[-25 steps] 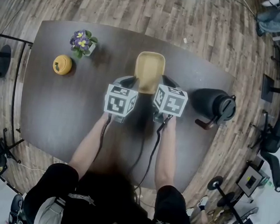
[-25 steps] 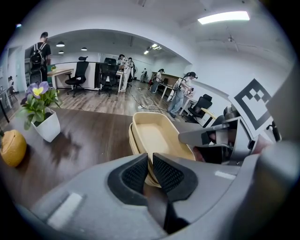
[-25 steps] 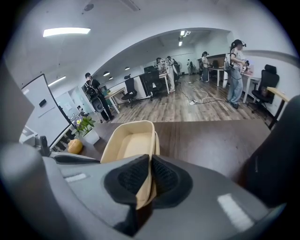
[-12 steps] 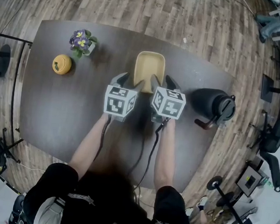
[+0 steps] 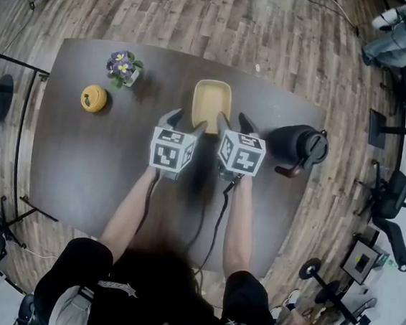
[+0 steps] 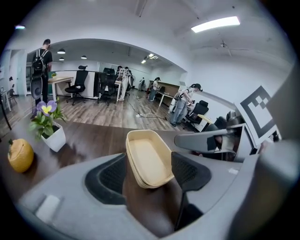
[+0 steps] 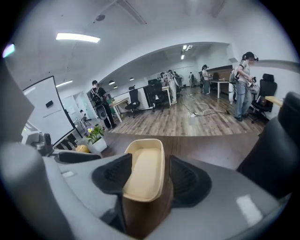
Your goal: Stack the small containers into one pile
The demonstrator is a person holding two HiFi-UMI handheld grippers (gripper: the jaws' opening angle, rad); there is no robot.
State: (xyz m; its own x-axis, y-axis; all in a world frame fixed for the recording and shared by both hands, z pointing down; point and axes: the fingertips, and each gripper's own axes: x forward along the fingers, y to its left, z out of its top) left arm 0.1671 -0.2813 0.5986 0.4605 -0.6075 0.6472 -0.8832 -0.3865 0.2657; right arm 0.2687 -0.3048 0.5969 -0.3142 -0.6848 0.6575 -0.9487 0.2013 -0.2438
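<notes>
A pile of beige oblong containers (image 5: 211, 103) rests nested on the dark table (image 5: 93, 175). Both grippers hover over its near end. My left gripper (image 5: 185, 122) is at the pile's near left corner and my right gripper (image 5: 234, 122) at its near right corner. The jaws of both have just been opening and now stand open. In the left gripper view the containers (image 6: 146, 157) show between the left gripper's (image 6: 150, 176) black pads, untouched. In the right gripper view the containers (image 7: 145, 171) likewise lie clear between the right gripper's (image 7: 147, 177) pads.
A potted purple flower (image 5: 123, 67) and a round yellow object (image 5: 93, 98) stand at the table's far left. A black jug (image 5: 297, 146) stands close to the right of my right gripper. Office chairs and several people are farther off in the room.
Both grippers have opened their jaws, let go of the pile's near end and risen a little. The containers stay put on the table.
</notes>
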